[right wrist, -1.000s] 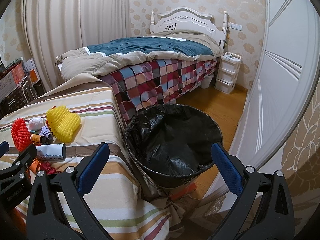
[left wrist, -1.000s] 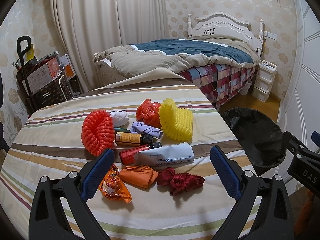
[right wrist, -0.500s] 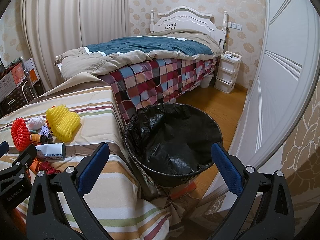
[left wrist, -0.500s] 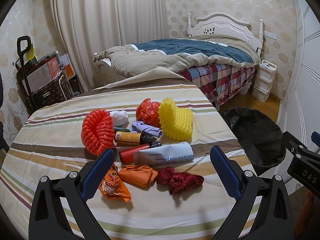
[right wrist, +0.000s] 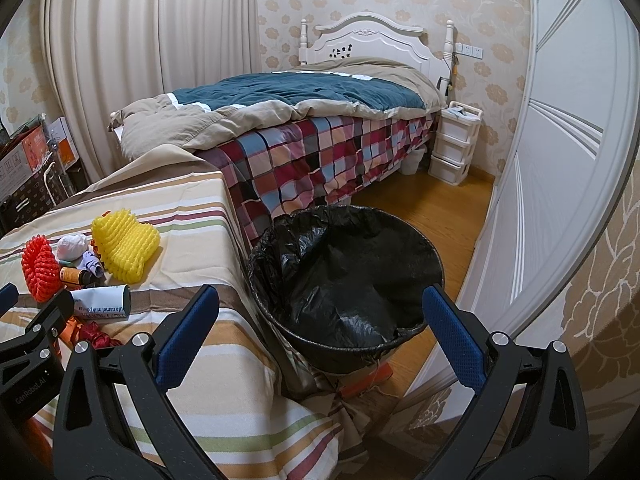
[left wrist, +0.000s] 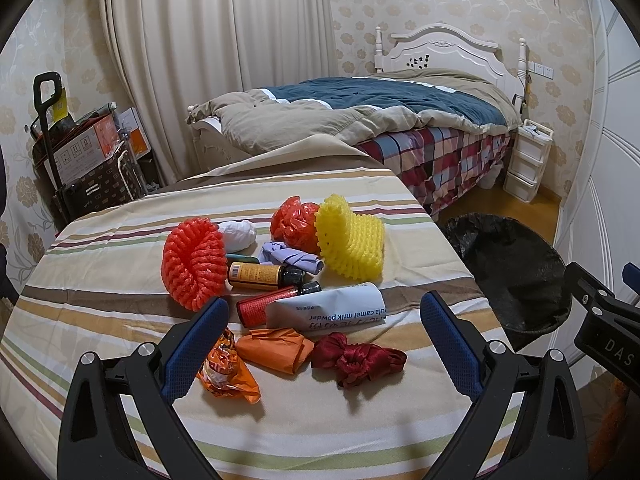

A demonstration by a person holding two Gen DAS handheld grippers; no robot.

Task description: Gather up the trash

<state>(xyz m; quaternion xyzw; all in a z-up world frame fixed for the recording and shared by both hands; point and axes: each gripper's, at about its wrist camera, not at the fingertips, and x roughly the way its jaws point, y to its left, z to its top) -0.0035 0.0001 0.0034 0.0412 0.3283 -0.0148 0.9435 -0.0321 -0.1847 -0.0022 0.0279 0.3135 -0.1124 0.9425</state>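
A striped tablecloth-covered table (left wrist: 100, 280) holds a heap of trash; the left gripper (left wrist: 324, 336), jaws wide and empty, hovers over a crumpled dark red cloth (left wrist: 358, 358); the right gripper (right wrist: 320, 330), equally wide, hangs above a black-lined round bin (right wrist: 348, 276) beside the table.
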